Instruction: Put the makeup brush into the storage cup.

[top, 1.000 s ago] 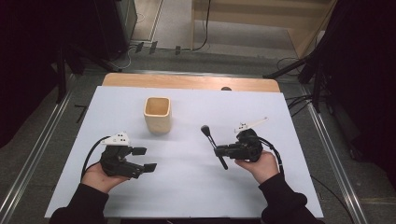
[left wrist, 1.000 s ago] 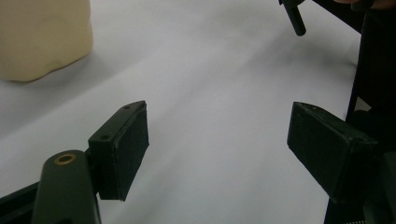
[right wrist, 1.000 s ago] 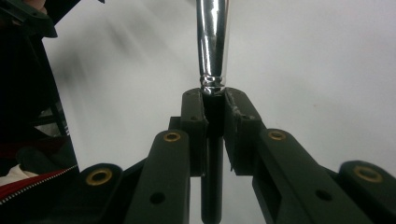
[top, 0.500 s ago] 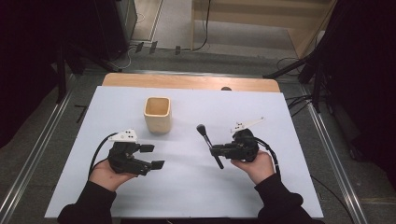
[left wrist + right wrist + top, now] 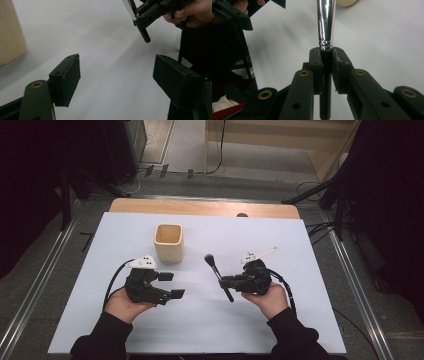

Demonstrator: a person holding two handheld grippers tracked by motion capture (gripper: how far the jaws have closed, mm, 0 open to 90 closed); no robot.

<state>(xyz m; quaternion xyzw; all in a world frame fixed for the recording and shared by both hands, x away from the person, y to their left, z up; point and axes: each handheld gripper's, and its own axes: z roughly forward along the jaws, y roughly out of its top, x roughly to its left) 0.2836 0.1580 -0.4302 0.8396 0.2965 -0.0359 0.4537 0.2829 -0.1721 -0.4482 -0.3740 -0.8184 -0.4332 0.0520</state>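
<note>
Nearest you, your left gripper (image 5: 170, 285) hovers low over the white table (image 5: 310, 240) with its jaws spread wide and nothing between them. Across from it, your right gripper (image 5: 223, 281) has its jaws pressed onto the black handle of a makeup brush (image 5: 218, 275), just below its shiny metal ferrule; the brush slants over the table, bristle head pointing away from you. Farther back, the cream square cup (image 5: 168, 242) stands upright, just beyond your left gripper.
</note>
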